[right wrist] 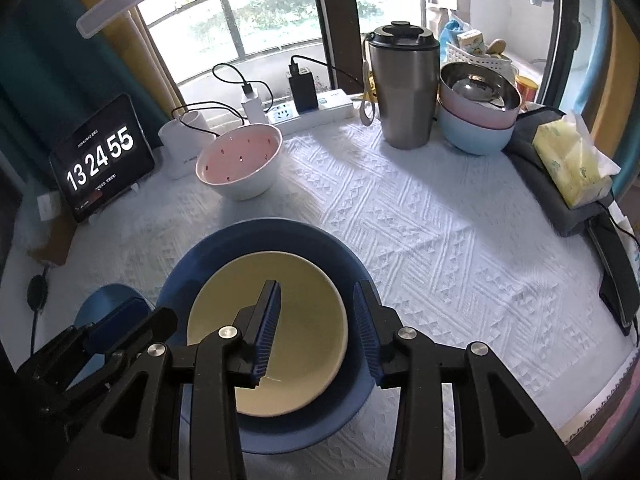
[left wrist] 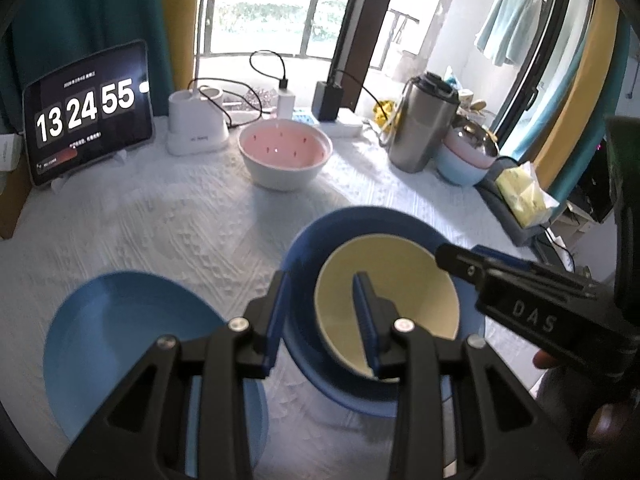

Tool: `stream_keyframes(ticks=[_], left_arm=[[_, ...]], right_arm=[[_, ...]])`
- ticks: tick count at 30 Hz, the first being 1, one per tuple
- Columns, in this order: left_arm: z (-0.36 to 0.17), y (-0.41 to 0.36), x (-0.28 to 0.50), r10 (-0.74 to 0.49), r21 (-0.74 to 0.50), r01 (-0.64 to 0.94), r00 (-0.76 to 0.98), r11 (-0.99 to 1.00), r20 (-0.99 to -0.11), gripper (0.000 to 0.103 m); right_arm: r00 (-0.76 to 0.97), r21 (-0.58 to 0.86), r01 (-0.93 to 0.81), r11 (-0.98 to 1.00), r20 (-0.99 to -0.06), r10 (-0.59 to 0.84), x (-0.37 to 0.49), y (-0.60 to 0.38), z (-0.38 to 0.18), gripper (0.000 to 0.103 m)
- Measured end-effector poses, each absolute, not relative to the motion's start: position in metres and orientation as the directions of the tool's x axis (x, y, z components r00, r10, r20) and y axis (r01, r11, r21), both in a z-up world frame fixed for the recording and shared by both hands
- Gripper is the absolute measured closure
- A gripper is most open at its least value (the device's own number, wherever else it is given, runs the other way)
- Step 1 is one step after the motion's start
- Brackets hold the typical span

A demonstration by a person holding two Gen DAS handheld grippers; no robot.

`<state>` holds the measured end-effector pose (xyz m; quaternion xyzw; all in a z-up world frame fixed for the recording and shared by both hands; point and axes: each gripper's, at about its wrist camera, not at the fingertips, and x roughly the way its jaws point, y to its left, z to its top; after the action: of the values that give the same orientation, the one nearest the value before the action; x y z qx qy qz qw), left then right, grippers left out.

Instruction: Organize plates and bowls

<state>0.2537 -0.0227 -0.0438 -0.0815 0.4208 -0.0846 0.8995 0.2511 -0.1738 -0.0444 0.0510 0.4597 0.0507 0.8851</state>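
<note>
On embossed cloth [right wrist: 420,240], round cream plate [right wrist: 280,320], blue bowl [right wrist: 224,248]

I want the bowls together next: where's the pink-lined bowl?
The pink-lined bowl stands at the table's far side, left of centre in the right wrist view, between the white charger stand and the steel tumbler.

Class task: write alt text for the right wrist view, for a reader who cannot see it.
The right gripper hangs open over a pale yellow plastic bowl nested in a dark blue bowl on a white textured tablecloth. Behind stand a pink-lined white bowl, a steel tumbler and a tablet clock.
</note>
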Motion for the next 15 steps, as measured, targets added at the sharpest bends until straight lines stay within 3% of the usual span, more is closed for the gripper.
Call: stream_keyframes(ticks=[15], left_arm=[[-0.023,-0.007,0.278,-0.185,-0.201,0.055,0.674,0.978,-0.715,0.068]], right_arm=[[0.598,0.148,-0.092,0.985,-0.782,0.174,0.279,-0.172,-0.03,0.063]])
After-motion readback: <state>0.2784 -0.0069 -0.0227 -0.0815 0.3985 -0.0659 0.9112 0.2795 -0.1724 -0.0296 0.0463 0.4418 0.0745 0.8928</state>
